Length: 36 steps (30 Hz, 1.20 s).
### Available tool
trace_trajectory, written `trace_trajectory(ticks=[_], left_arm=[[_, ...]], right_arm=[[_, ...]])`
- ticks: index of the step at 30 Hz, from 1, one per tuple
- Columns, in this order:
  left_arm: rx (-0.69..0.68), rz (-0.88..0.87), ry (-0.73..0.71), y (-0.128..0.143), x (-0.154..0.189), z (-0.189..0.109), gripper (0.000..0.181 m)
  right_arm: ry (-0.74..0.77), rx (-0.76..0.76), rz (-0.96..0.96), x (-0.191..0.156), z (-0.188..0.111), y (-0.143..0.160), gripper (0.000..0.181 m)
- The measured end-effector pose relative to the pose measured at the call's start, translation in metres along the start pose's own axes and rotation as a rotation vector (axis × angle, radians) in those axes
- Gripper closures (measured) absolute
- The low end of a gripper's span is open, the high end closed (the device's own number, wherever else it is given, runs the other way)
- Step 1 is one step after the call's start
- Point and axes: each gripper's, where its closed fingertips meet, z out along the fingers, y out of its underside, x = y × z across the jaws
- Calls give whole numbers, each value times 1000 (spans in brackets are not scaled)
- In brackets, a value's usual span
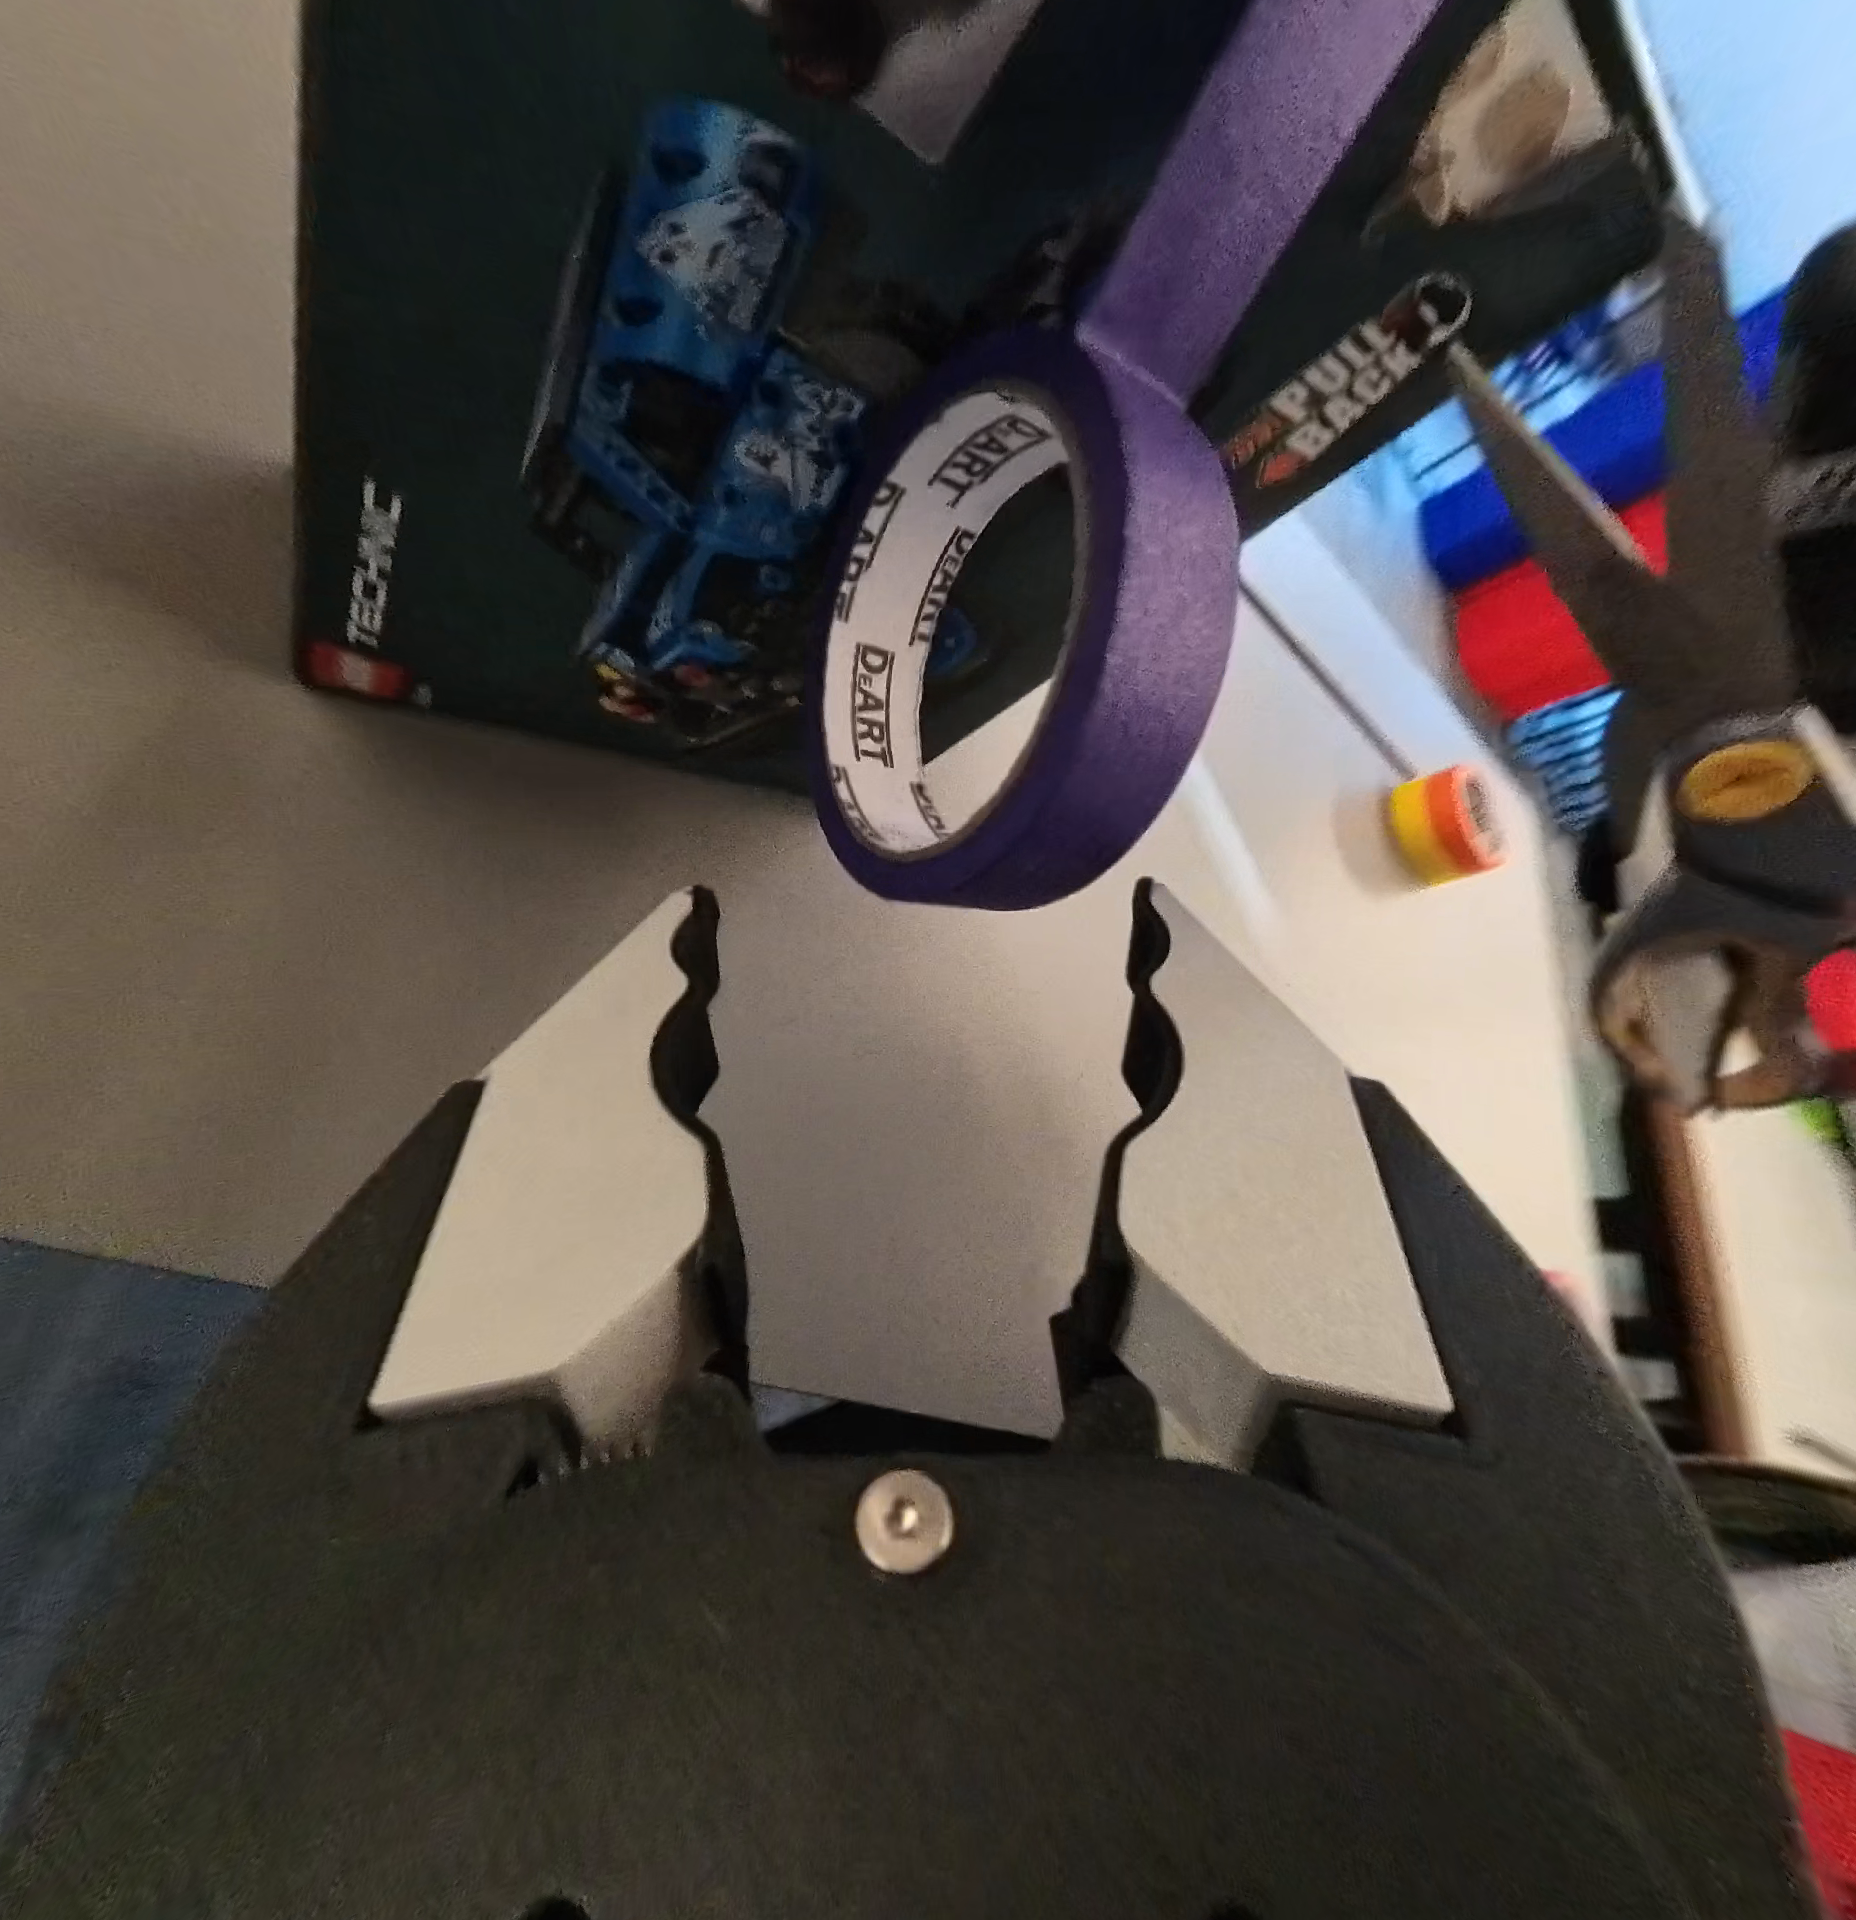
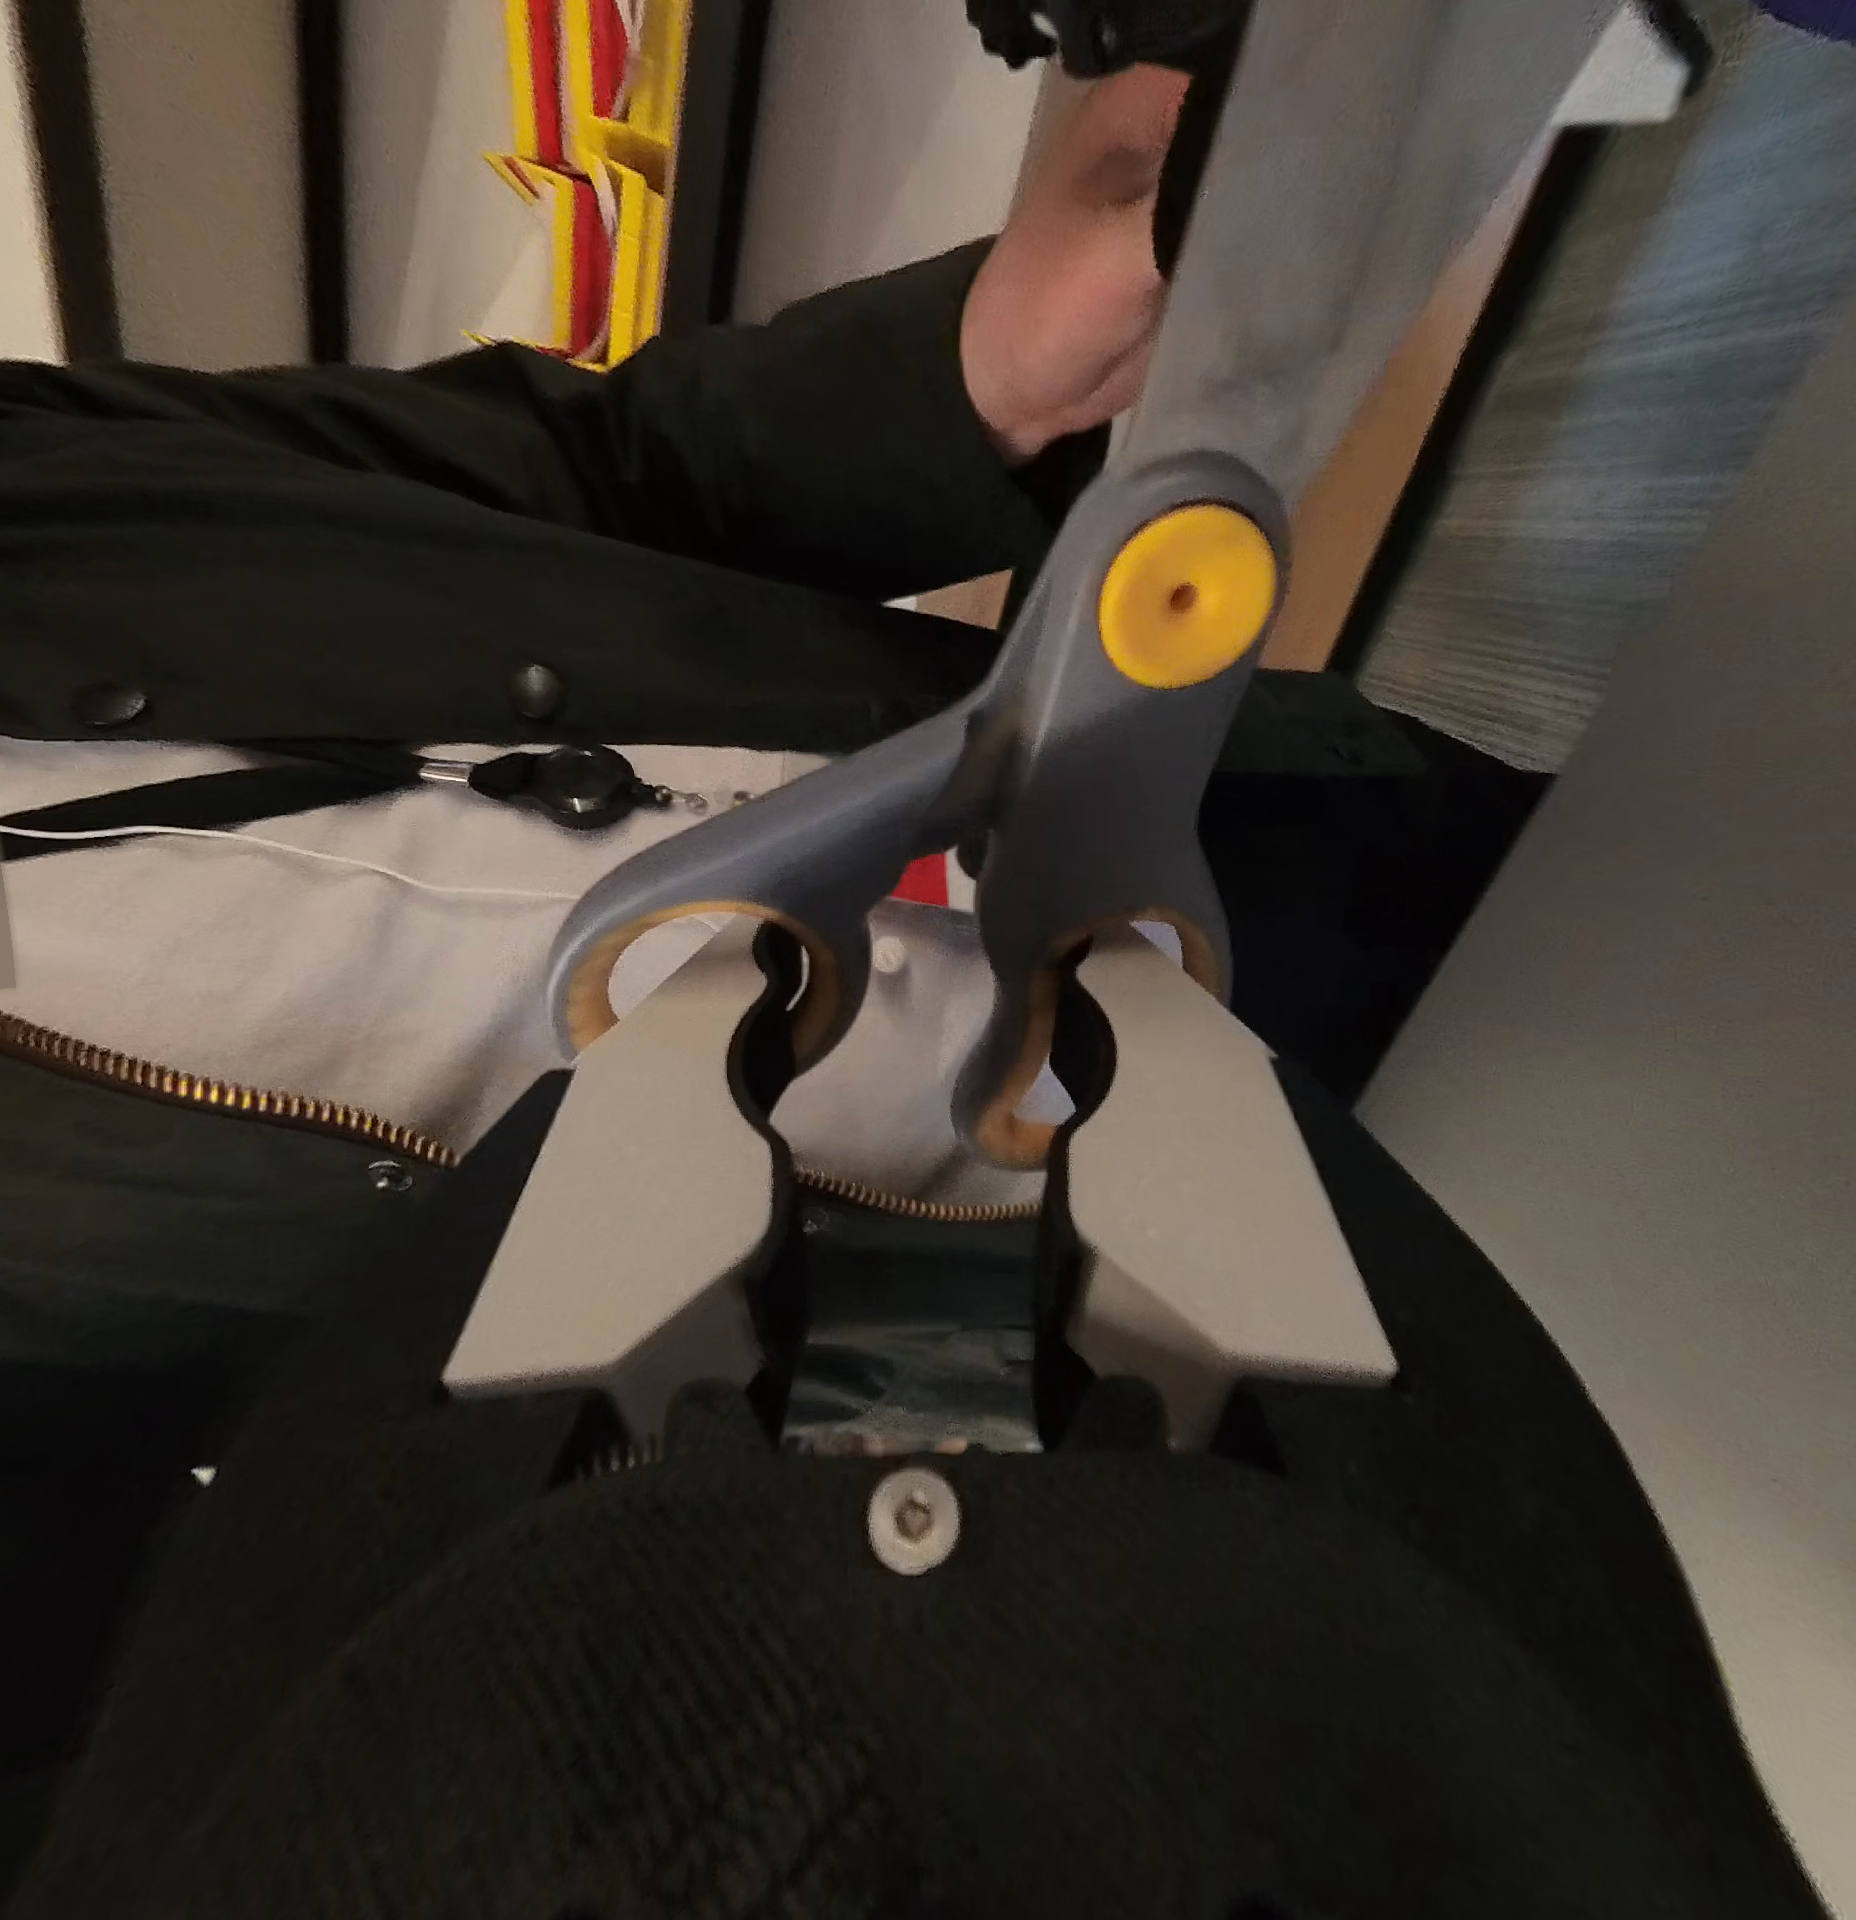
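A purple tape roll (image 1: pixel 1028 623) with a white printed core hangs in the air. A pulled-out purple strip (image 1: pixel 1277 177) runs from it up out of the left wrist view. My left gripper (image 1: pixel 922 902) is open and empty just below the roll, not touching it. My right gripper (image 2: pixel 929 966) holds grey scissors (image 2: pixel 1090 748) with a yellow pivot, one finger in each handle loop. The blades (image 2: pixel 1246 239) point up and away. The scissors also show at the right of the left wrist view (image 1: pixel 1641 623), blade tip towards the strip.
A dark box (image 1: pixel 467 395) picturing a blue vehicle lies behind the roll on a pale table (image 1: pixel 176 831). A yellow-and-orange roll (image 1: pixel 1443 826) lies to the right. A person's hand (image 2: pixel 1059 312), black sleeve and jacket (image 2: pixel 384 540) fill the right wrist view.
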Motion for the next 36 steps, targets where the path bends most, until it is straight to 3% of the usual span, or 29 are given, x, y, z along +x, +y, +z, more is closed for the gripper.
trace_trajectory(ticks=[3, 6, 9, 13, 23, 36], left_arm=[[-10, 218, -89, -3, -3, 7, 106], [4, 361, -125, -7, 0, 11, 122], [-17, 333, -75, -2, 9, 11, 145], [19, 315, -112, -10, 10, -1, 154], [-10, 411, -262, -10, 13, -16, 155], [-19, 431, -302, -9, 17, -19, 156]], right_arm=[[44, -29, 6, 5, -7, -4, 135], [54, -47, 6, 4, -13, -9, 135], [50, -92, 14, 6, -18, -10, 135], [82, -198, 45, 18, -26, -3, 135], [76, -258, 36, 24, -30, -18, 135], [82, -328, 36, 29, -31, -27, 136]])
